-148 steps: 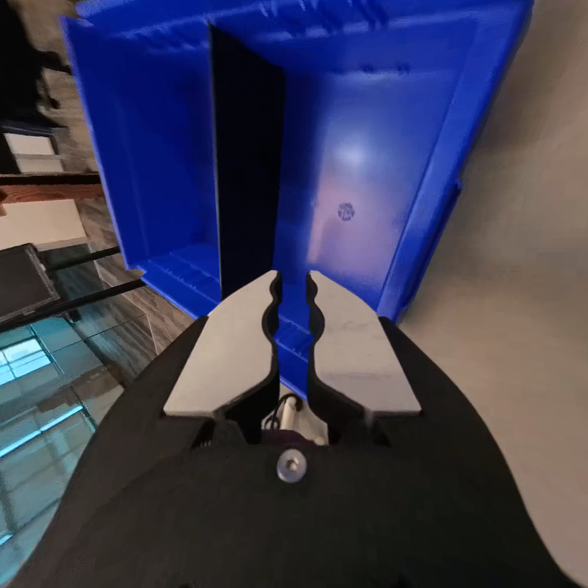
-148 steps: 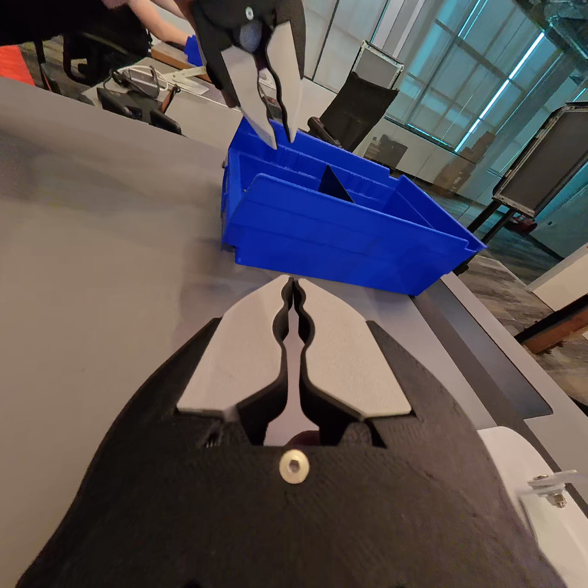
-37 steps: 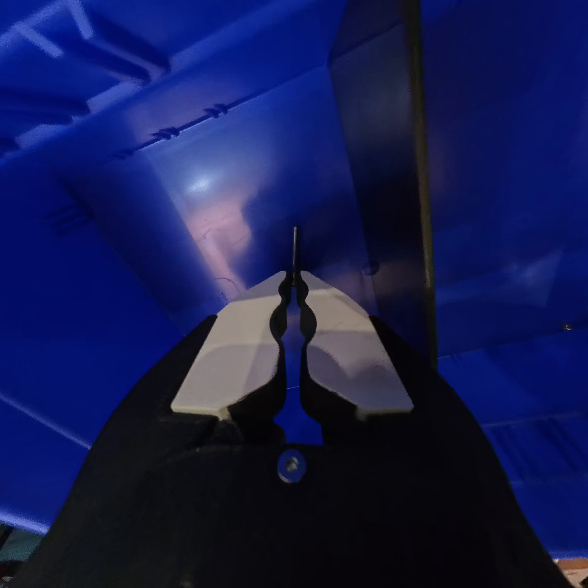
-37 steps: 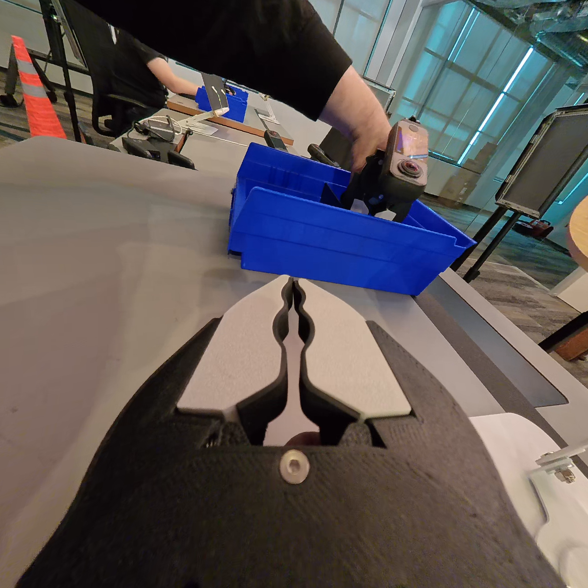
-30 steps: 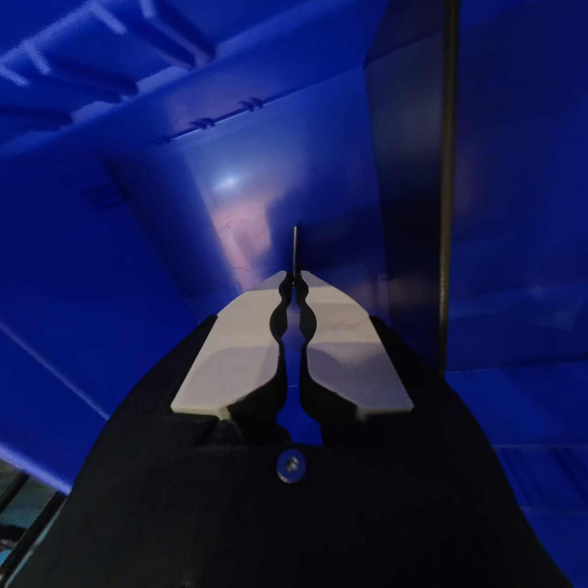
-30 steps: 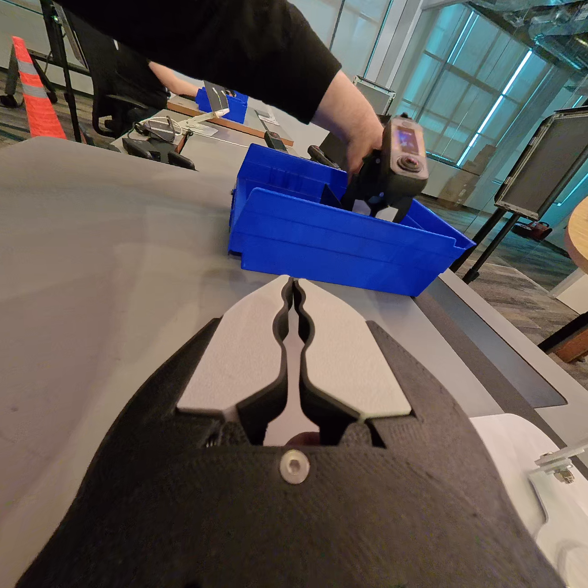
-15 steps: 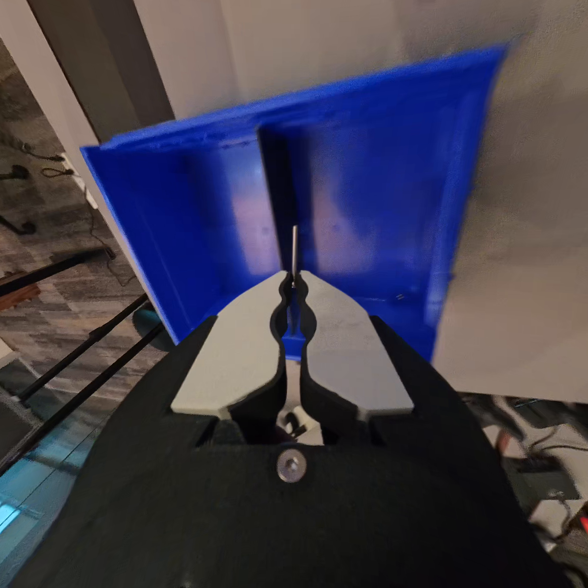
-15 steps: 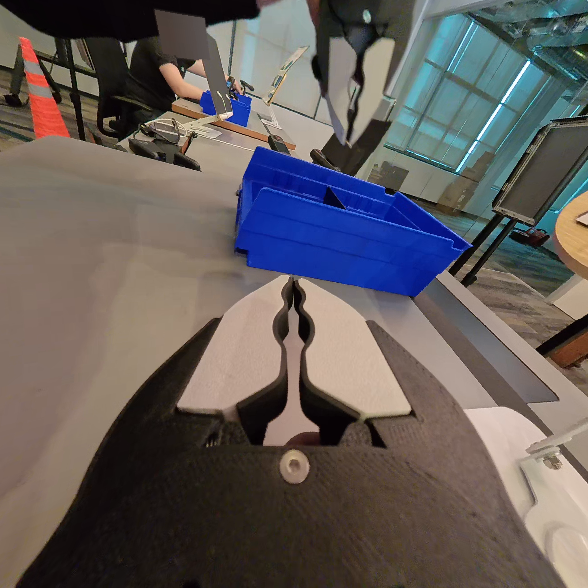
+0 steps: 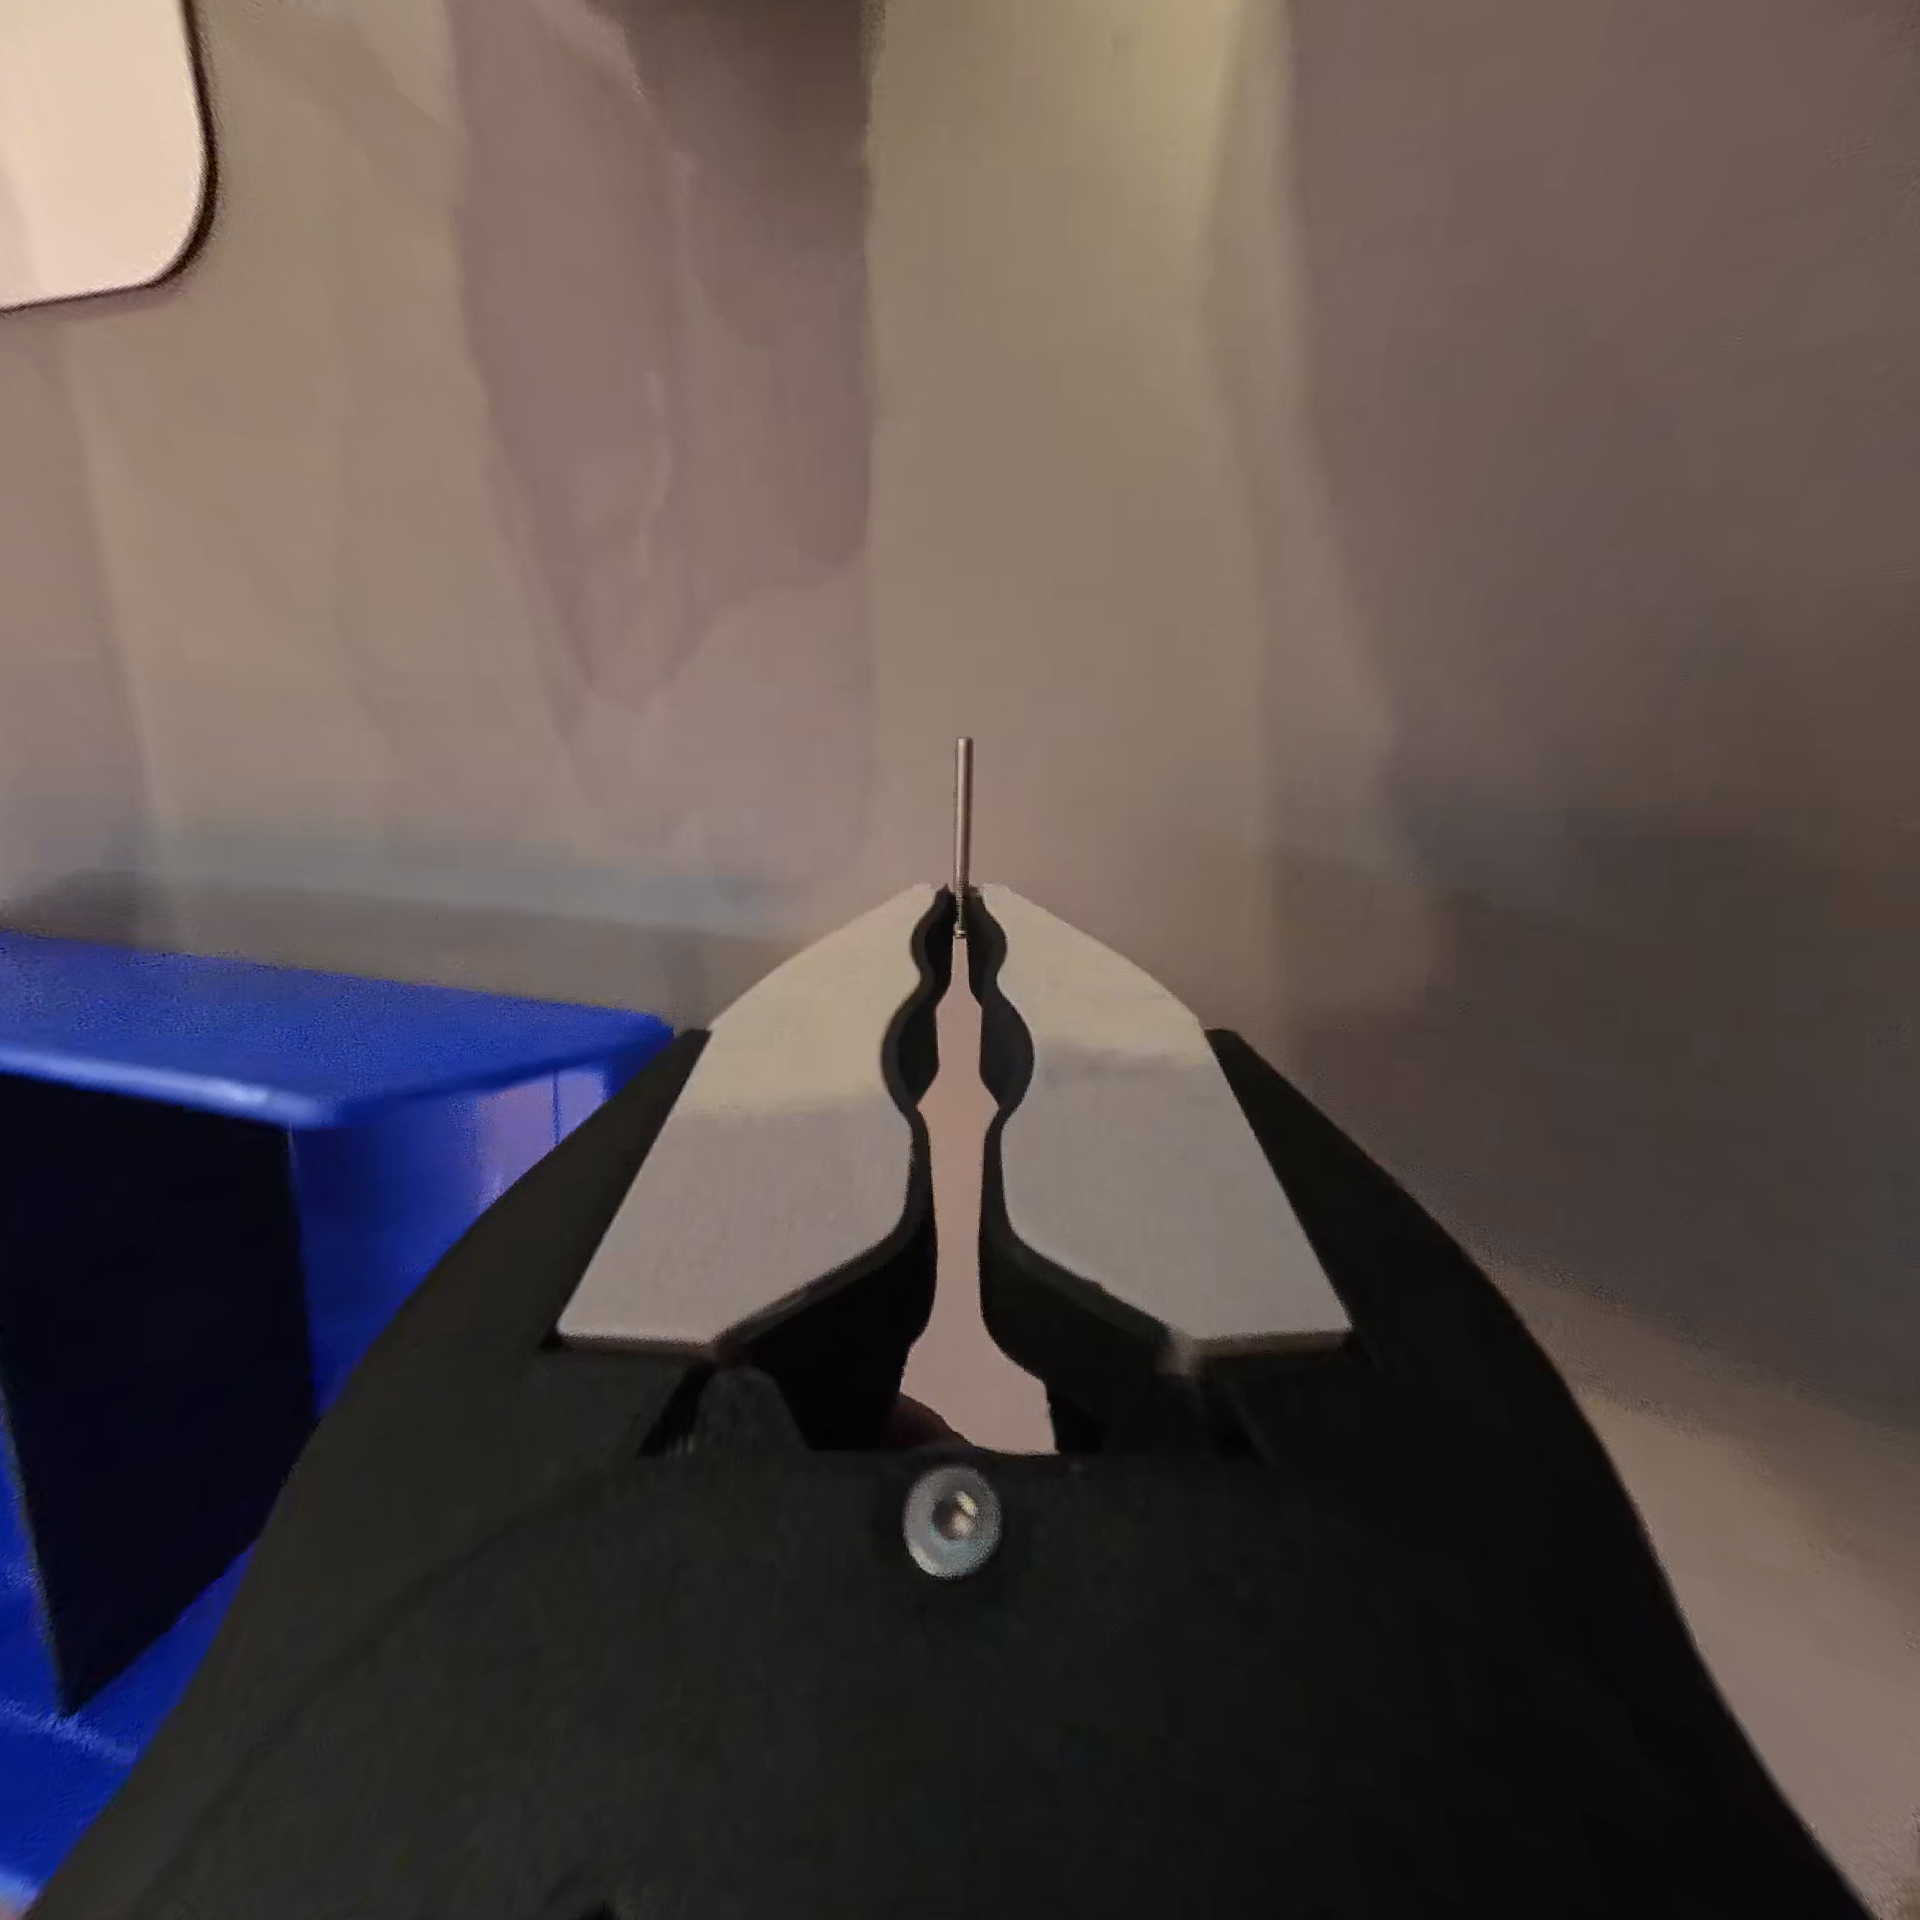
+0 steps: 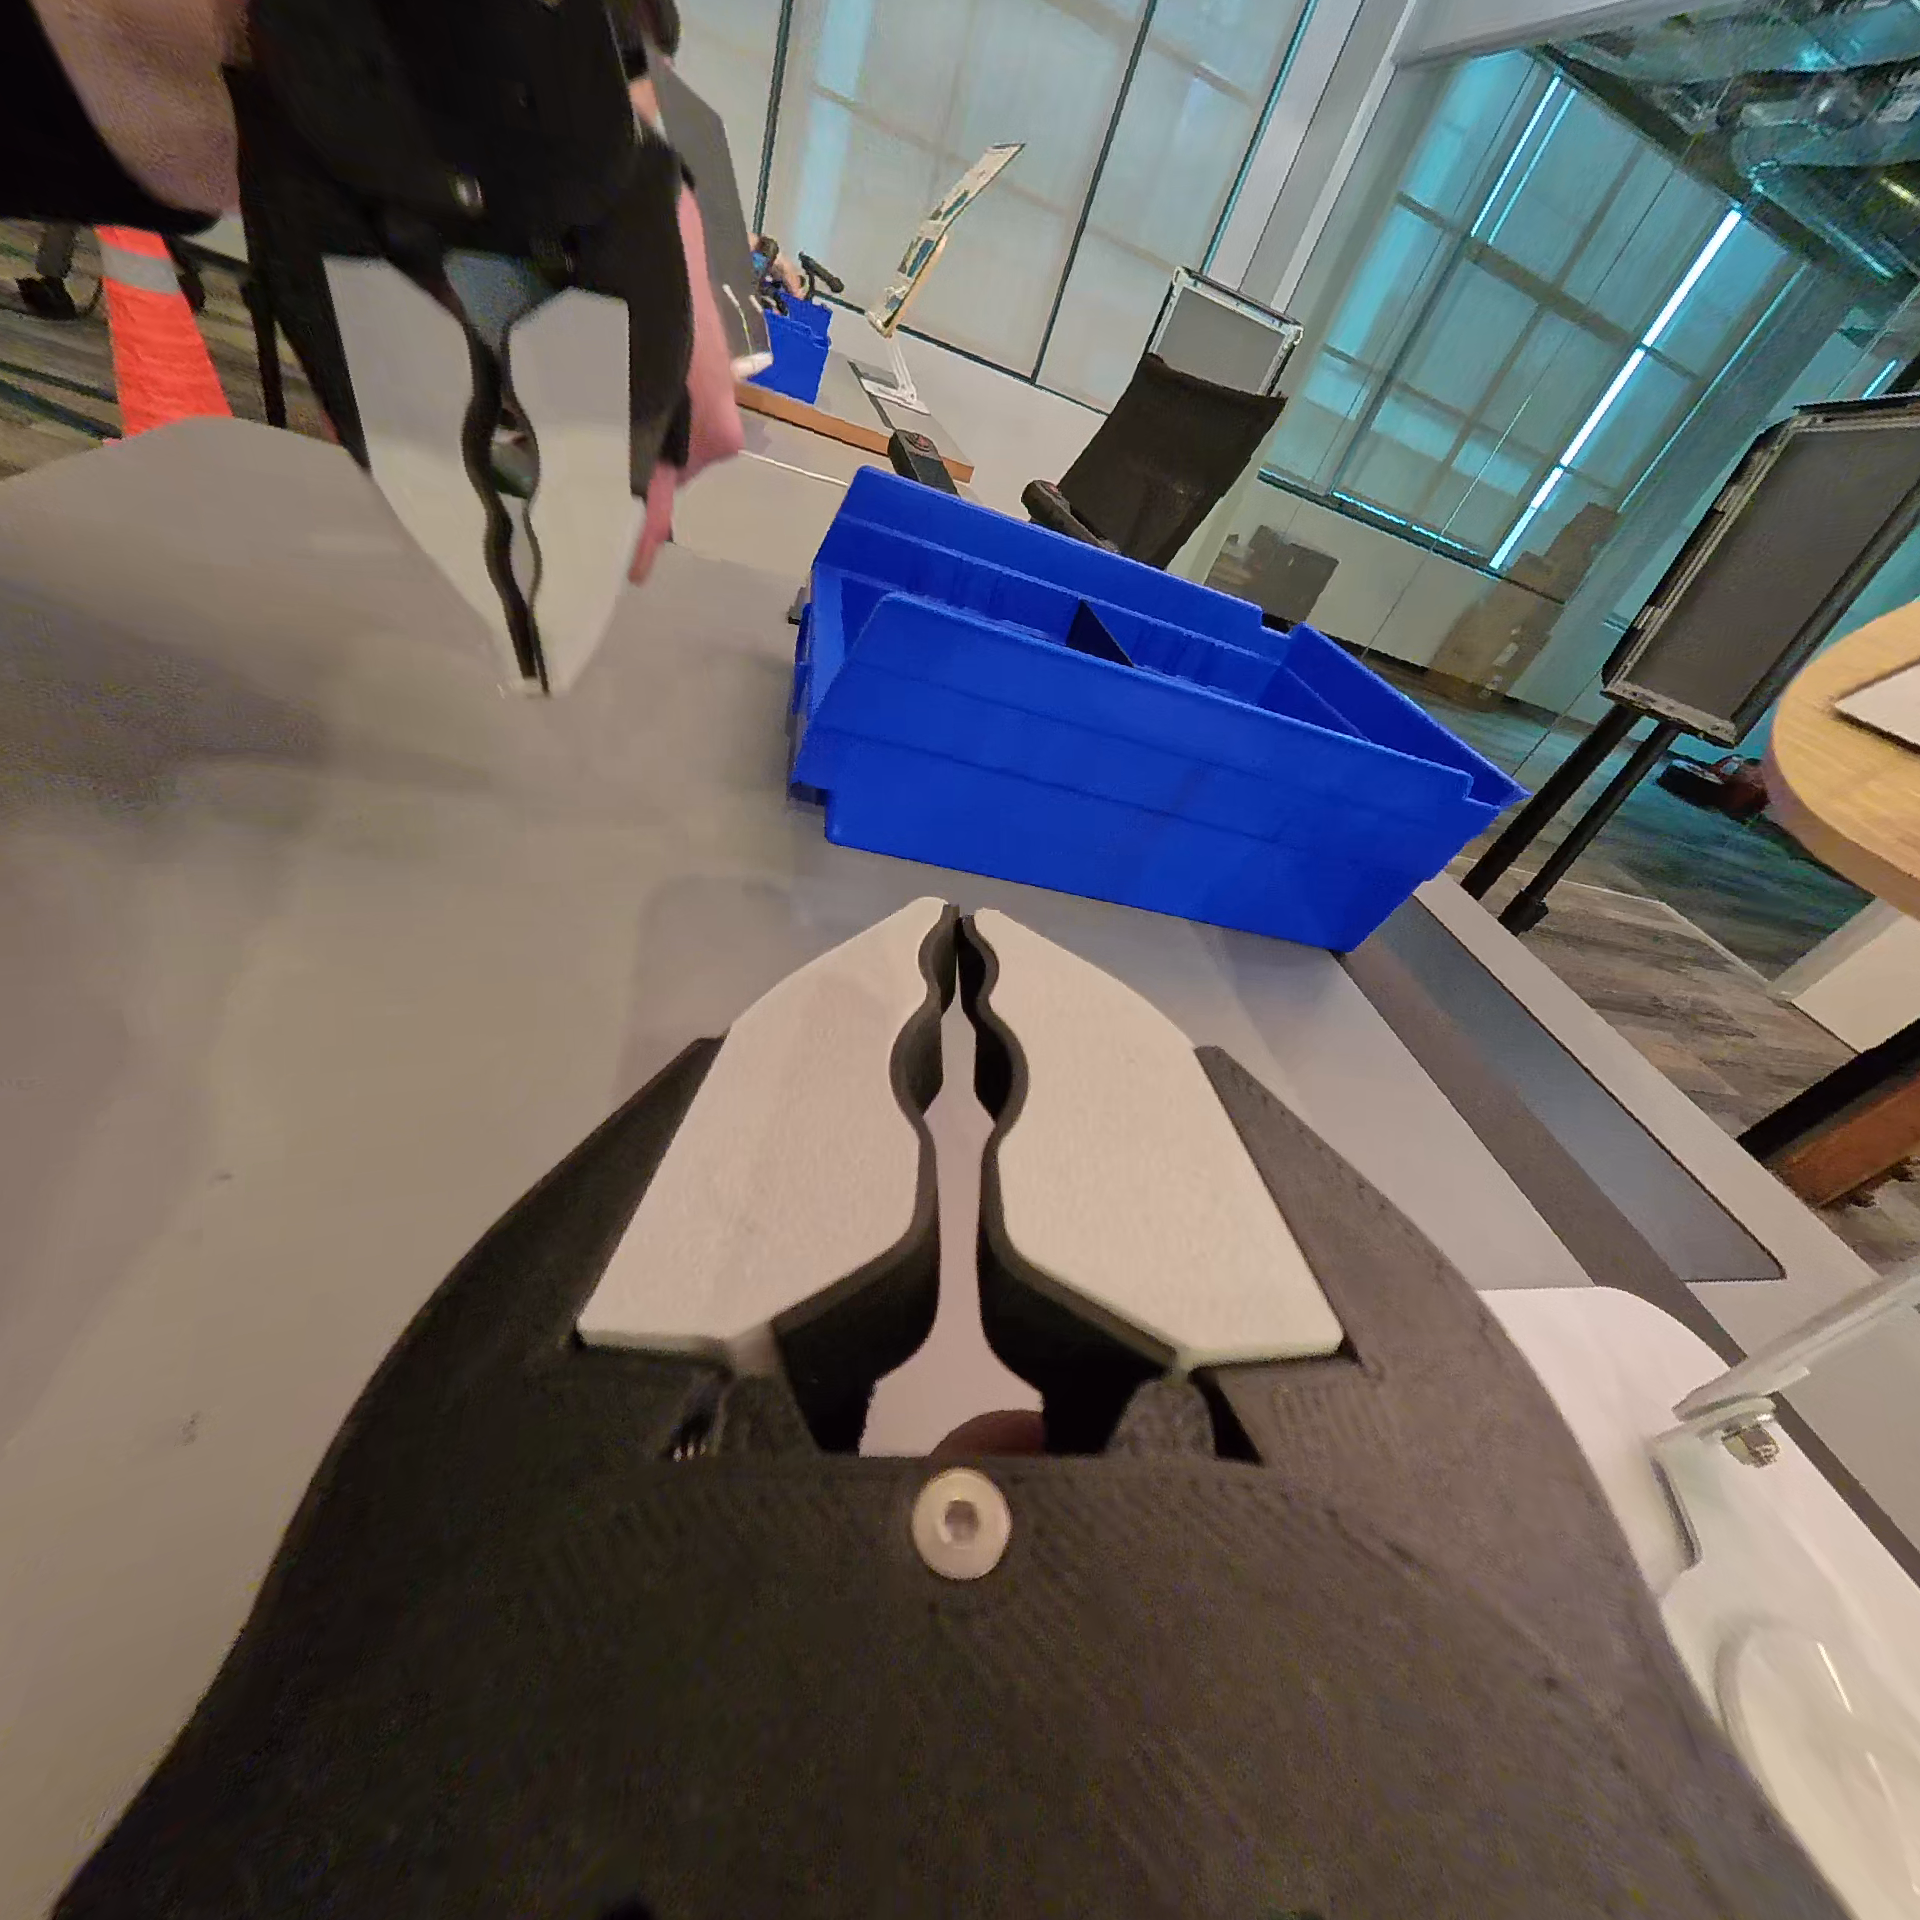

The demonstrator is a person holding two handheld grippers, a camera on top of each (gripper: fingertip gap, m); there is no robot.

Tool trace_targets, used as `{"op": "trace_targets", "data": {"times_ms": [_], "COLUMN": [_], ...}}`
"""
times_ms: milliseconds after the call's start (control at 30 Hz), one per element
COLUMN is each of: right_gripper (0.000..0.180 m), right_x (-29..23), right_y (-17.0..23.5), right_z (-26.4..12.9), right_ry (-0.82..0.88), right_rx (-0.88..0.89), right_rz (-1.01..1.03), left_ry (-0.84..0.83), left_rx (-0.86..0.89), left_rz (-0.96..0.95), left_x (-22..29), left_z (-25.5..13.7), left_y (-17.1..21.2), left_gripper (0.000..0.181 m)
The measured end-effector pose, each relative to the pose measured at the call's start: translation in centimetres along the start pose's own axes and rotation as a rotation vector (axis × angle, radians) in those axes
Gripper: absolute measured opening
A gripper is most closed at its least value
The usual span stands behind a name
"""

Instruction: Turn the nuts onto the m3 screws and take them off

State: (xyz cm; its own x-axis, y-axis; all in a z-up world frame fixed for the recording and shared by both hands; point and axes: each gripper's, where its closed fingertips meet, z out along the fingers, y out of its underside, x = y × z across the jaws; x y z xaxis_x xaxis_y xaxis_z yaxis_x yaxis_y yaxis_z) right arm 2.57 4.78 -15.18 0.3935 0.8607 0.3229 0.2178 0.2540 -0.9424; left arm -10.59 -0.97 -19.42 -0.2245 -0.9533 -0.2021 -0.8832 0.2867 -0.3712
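Observation:
My left gripper (image 9: 962,902) is shut on a thin m3 screw (image 9: 963,816) that sticks straight out from its tips over the grey table (image 9: 1143,468). The same gripper shows in the right wrist view (image 10: 525,681), pointing down just above the table to the left of the blue bin (image 10: 1122,748); the screw is too small to make out there. My right gripper (image 10: 956,920) is shut and empty, low over the table in front of the bin. The bin also shows at the lower left of the left wrist view (image 9: 312,1101). No nut shows.
A black divider (image 10: 1101,629) splits the bin. A white tray (image 10: 1766,1558) with a clear plastic part and a bolt (image 10: 1751,1439) lies at the right front. The table edge (image 10: 1558,1091) runs along the right. A hand (image 10: 686,416) holds the left gripper.
My left gripper has come up out of the blue bin with the screw and swung left, down toward the bare table. My right gripper has hardly moved.

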Motion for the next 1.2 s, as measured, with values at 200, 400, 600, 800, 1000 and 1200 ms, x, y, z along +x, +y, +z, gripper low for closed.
{"op": "trace_targets", "data": {"times_ms": [200,400,600,800,1000,1200], "right_gripper": [0.0,0.0,0.0,0.0,0.0,0.0], "right_x": [-0.3,-0.5,-0.5,-0.5,-0.6,-0.6], "right_y": [0.1,0.1,0.1,0.1,0.1,0.2], "right_z": [-0.1,-0.4,-0.4,-0.4,-0.4,-0.6], "right_ry": [-0.006,-0.013,-0.016,-0.016,-0.018,-0.02], "right_rx": [-0.008,-0.009,-0.01,-0.01,-0.01,-0.011], "right_rz": [-0.016,-0.022,-0.022,-0.022,-0.023,-0.022], "left_ry": [-0.011,0.035,0.01,-0.036,-0.297,-0.295], "left_rx": [0.004,-0.032,-0.012,-0.026,-0.203,-0.365], "left_rz": [-0.049,-0.104,-0.119,-0.172,-0.158,0.04], "left_x": [-0.1,0.5,0.2,-0.3,-5.5,-11.4], "left_z": [4.5,5.7,5.9,3.5,-4.6,-7.4], "left_y": [-1.1,0.3,0.2,2.0,7.3,11.4], "left_gripper": [0.002,0.002,0.008,0.016,0.019,0.027]}}
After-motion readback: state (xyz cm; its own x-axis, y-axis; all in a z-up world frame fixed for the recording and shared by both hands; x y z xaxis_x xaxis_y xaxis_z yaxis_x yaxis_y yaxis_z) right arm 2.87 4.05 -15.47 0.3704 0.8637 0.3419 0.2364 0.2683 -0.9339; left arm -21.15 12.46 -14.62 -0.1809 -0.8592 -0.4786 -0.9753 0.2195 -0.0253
